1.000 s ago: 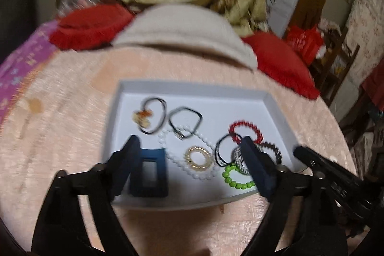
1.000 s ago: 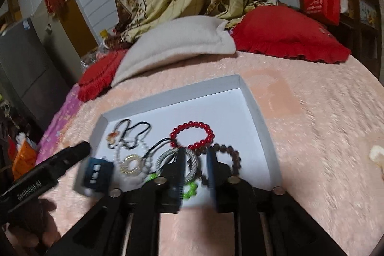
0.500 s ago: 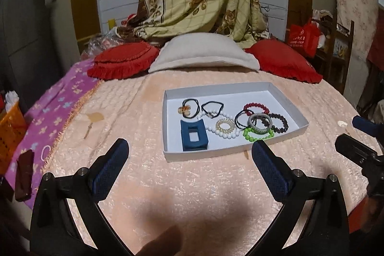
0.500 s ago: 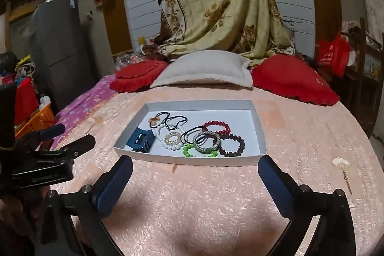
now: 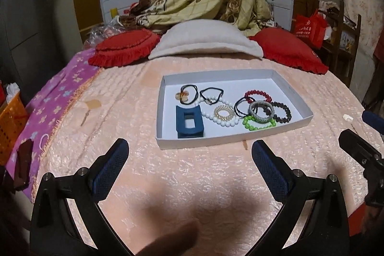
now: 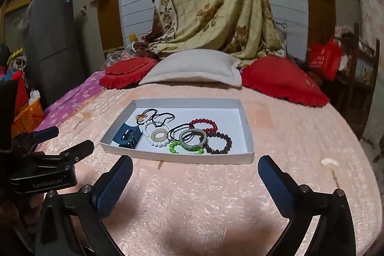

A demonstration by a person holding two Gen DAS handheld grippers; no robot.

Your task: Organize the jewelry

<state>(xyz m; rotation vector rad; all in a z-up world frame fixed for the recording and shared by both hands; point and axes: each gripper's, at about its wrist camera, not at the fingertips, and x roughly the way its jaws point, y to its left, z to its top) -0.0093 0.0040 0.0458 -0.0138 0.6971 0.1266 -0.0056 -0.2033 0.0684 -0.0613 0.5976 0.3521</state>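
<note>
Now both tools are being held back over the peach textured bedspread [image 5: 192, 184], short of the shallow white cardboard tray [image 5: 230, 136]. The left gripper [image 5: 189, 160] is being kept spread wide, nothing between its blue pads, and the right gripper [image 6: 195, 175] is likewise being held released and empty. Inside the tray, the dark blue plastic hair claw [image 5: 189, 124] is lying at the left, beside the white bead bracelet [image 5: 224, 117], with the bright green bead bracelet [image 5: 258, 123] touching the grey woven bangle [image 5: 261, 111].
</note>
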